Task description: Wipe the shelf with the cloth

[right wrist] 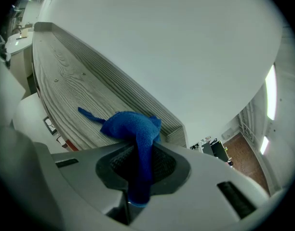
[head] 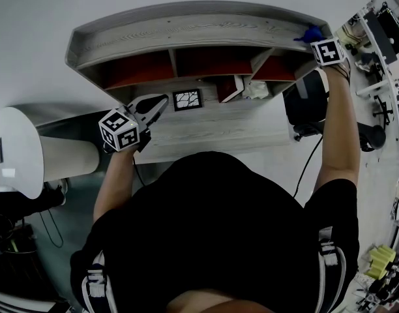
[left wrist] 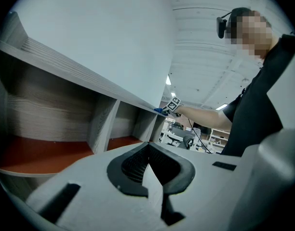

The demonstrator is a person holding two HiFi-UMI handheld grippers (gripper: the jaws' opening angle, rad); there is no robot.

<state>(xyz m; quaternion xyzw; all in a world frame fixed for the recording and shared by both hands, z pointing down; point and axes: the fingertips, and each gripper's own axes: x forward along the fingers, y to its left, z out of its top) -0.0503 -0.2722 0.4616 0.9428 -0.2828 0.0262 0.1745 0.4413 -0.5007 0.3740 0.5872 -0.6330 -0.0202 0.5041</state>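
Note:
A grey wooden shelf unit stands against the white wall, with red-floored compartments under its long top board. A blue cloth lies bunched on the right end of that board, seen also in the head view. My right gripper is shut on the cloth, one strip hanging down between its pads. In the head view the right gripper rests at the board's right end. My left gripper hovers low before the left compartments, shut and holding nothing.
A small framed crackle picture and a tilted red book sit by the middle compartments above the desk surface. A black chair is at the right, a white round table at the left, cluttered benches far right.

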